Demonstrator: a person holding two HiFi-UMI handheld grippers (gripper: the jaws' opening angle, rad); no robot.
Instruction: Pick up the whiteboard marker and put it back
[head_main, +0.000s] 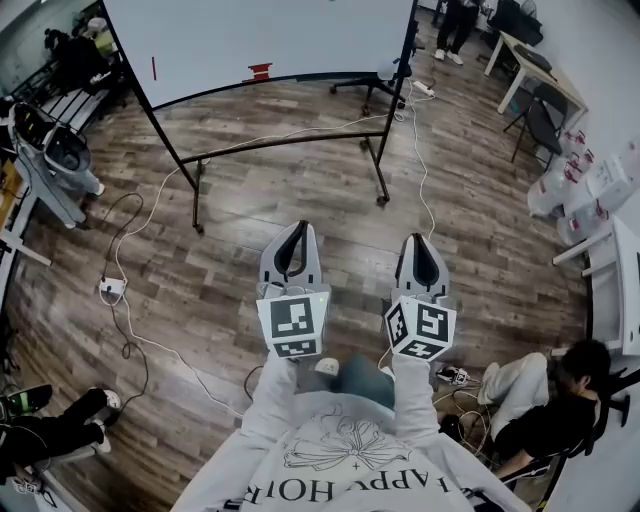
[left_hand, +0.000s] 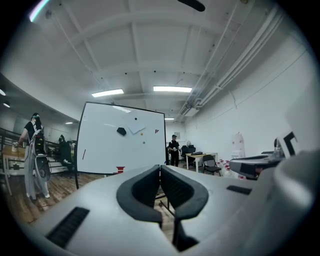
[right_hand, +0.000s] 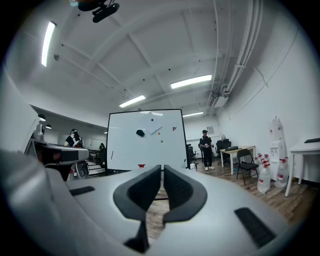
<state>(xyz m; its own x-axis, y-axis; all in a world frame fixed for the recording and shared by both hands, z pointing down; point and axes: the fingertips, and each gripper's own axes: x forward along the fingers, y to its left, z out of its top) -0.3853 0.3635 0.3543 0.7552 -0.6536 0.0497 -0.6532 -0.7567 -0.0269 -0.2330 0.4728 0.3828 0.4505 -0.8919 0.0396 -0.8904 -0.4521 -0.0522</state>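
A white whiteboard (head_main: 270, 35) on a black wheeled stand is ahead of me across the wooden floor. A thin red marker-like stick (head_main: 153, 68) clings to its left part; it also shows as a small dark stroke in the left gripper view (left_hand: 83, 153) and the right gripper view (right_hand: 112, 154). A small red object (head_main: 260, 71) sits at the board's lower edge. My left gripper (head_main: 297, 228) and right gripper (head_main: 417, 240) are held side by side, level, pointing at the board from well short of it. Both are shut on nothing, with the left gripper's (left_hand: 160, 167) and the right gripper's (right_hand: 162, 167) pads meeting.
Cables and a power strip (head_main: 110, 290) lie on the floor at left. A person sits low at the right (head_main: 560, 390); another stands beside the board (right_hand: 205, 149). Tables (head_main: 540, 60), a chair (head_main: 540, 120) and white bags (head_main: 590, 185) line the right side. Equipment (head_main: 55, 150) stands at left.
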